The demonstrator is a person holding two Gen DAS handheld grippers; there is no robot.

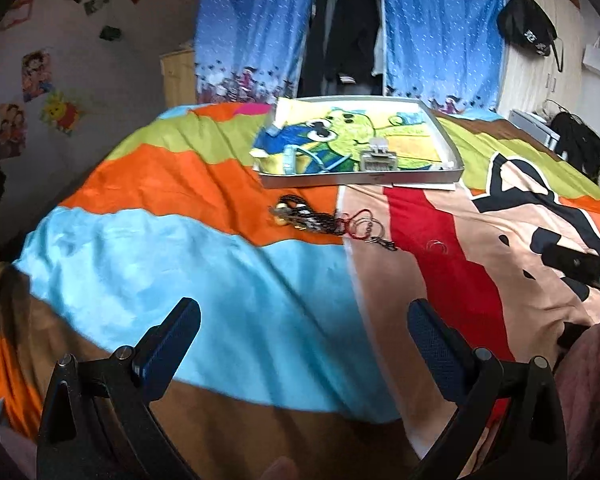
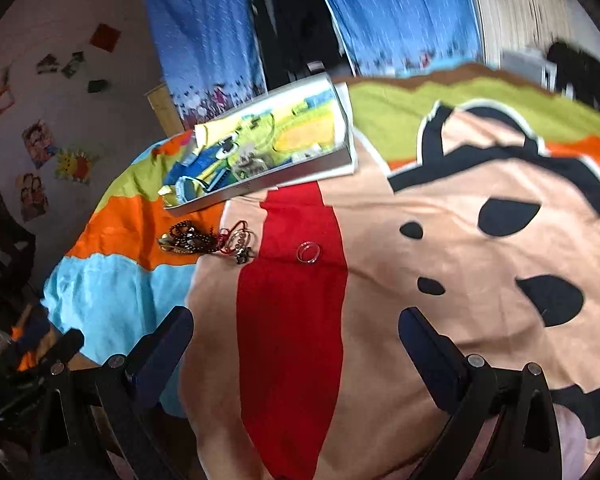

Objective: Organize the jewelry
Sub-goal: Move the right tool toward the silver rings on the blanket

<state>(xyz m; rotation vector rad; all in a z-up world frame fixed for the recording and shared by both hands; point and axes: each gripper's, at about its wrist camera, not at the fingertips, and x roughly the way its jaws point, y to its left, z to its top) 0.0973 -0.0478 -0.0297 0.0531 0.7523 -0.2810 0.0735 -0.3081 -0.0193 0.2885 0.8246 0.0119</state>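
With both the left gripper (image 1: 304, 316) and right gripper (image 2: 296, 324) spread wide and empty, approach the jewelry pile (image 1: 320, 222) on the bed (image 1: 140, 248) just before the tray (image 1: 456, 152), pinching one piece only.

Soft matt cloth bedspread (image 1: 148, 248), shiny metal bangles (image 2: 309, 253), glossy beaded bracelets (image 1: 300, 216).

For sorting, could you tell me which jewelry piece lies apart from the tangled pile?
The thin silver ring pair alone on the red stripe, right of the pile.
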